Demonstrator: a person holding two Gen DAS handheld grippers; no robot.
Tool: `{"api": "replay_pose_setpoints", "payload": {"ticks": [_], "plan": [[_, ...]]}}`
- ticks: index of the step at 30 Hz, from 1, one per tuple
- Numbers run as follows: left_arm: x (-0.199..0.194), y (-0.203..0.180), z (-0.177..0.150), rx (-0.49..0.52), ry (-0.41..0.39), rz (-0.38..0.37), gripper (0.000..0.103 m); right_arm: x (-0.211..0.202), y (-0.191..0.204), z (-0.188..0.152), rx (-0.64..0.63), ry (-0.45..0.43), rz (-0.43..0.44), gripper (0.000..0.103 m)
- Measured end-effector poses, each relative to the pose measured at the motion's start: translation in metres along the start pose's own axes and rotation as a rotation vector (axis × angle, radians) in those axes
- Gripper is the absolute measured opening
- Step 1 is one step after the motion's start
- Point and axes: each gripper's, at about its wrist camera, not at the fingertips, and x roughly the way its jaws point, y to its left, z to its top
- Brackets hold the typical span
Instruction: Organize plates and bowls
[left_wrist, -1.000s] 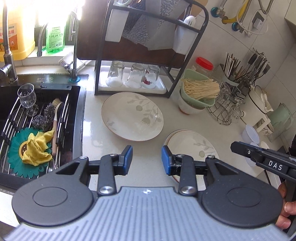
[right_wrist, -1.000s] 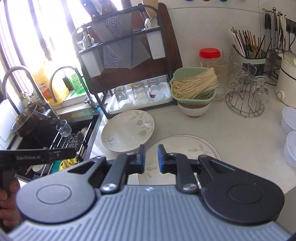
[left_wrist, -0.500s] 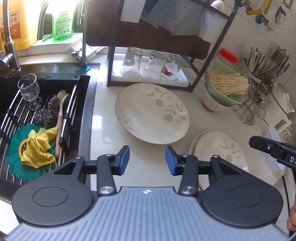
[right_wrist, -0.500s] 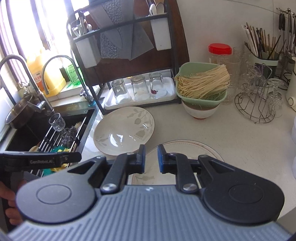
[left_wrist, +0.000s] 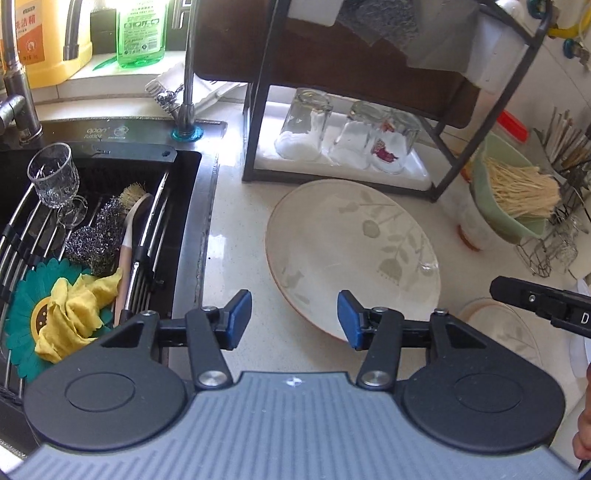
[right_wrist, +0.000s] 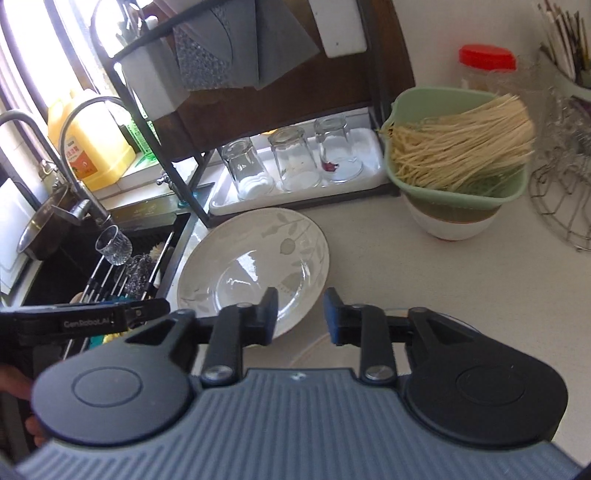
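A cream plate with a grey leaf pattern (left_wrist: 351, 251) (right_wrist: 255, 266) lies on the pale counter beside the sink. A second patterned plate (left_wrist: 506, 332) lies to its right, mostly hidden under my right gripper in the right wrist view. My left gripper (left_wrist: 293, 319) hovers over the first plate's near rim, its jaws opening with nothing between them. My right gripper (right_wrist: 300, 317) hangs over that plate's right edge, its jaws also opening and holding nothing. A white bowl (right_wrist: 450, 221) stands further back under a green basket of dry noodles (right_wrist: 458, 147).
A black sink (left_wrist: 99, 229) on the left holds a wire rack, a glass, scourers, a brush and a yellow cloth. A dark dish rack (left_wrist: 354, 122) with upturned glasses stands behind the plates. A wire glass holder (right_wrist: 561, 206) and utensil pot stand at the right.
Both grippers have moved forward and down toward the leaf plate, which looks larger now. The left jaws have spread wider, and the right jaws have gone from shut to parted.
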Motion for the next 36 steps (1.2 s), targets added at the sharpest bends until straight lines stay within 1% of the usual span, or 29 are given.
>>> {"api": "replay_pose_setpoints", "payload": {"ticks": [6,9,12,16,17,18,19,20,21,22,24,26,28,31,33,36], "plan": [[0.023,0.010,0.010,-0.063,0.020,0.016,0.057,0.042,-0.011,0.014,0.000,0.025,0.008,0.033],[0.033,0.013,0.013,-0.087,0.030,0.011,0.057,0.061,-0.019,0.020,0.014,0.044,0.006,0.033],[0.044,0.013,0.016,-0.104,0.042,0.014,0.054,0.077,-0.024,0.025,0.028,0.062,0.017,0.033],[0.058,0.014,0.019,-0.136,0.053,0.013,0.045,0.096,-0.029,0.029,0.046,0.087,0.030,0.033],[0.061,0.014,0.021,-0.142,0.054,0.007,0.040,0.099,-0.030,0.030,0.051,0.095,0.035,0.033],[0.063,0.014,0.022,-0.149,0.051,-0.001,0.032,0.102,-0.031,0.030,0.053,0.102,0.043,0.030],[0.065,0.016,0.022,-0.168,0.040,-0.013,0.029,0.105,-0.031,0.030,0.052,0.108,0.051,0.026],[0.067,0.018,0.023,-0.192,0.033,-0.024,0.025,0.108,-0.031,0.030,0.045,0.117,0.056,0.018],[0.069,0.019,0.023,-0.205,0.029,-0.034,0.023,0.110,-0.031,0.030,0.038,0.126,0.049,0.015],[0.071,0.019,0.024,-0.201,0.027,-0.028,0.022,0.110,-0.032,0.030,0.038,0.126,0.052,0.014],[0.073,0.018,0.025,-0.180,0.020,-0.010,0.015,0.111,-0.034,0.030,0.049,0.139,0.073,0.012],[0.074,0.022,0.025,-0.203,0.018,-0.026,0.013,0.112,-0.036,0.030,0.054,0.142,0.086,0.012],[0.074,0.024,0.026,-0.200,0.019,-0.037,0.013,0.111,-0.036,0.031,0.046,0.148,0.094,0.011],[0.073,0.026,0.025,-0.216,0.028,-0.039,0.013,0.111,-0.038,0.031,0.046,0.162,0.110,0.011],[0.071,0.027,0.024,-0.234,0.030,-0.046,0.012,0.108,-0.037,0.029,0.040,0.164,0.107,0.011],[0.063,0.025,0.025,-0.228,0.032,-0.045,0.011,0.102,-0.037,0.029,0.040,0.167,0.112,0.011]]}}
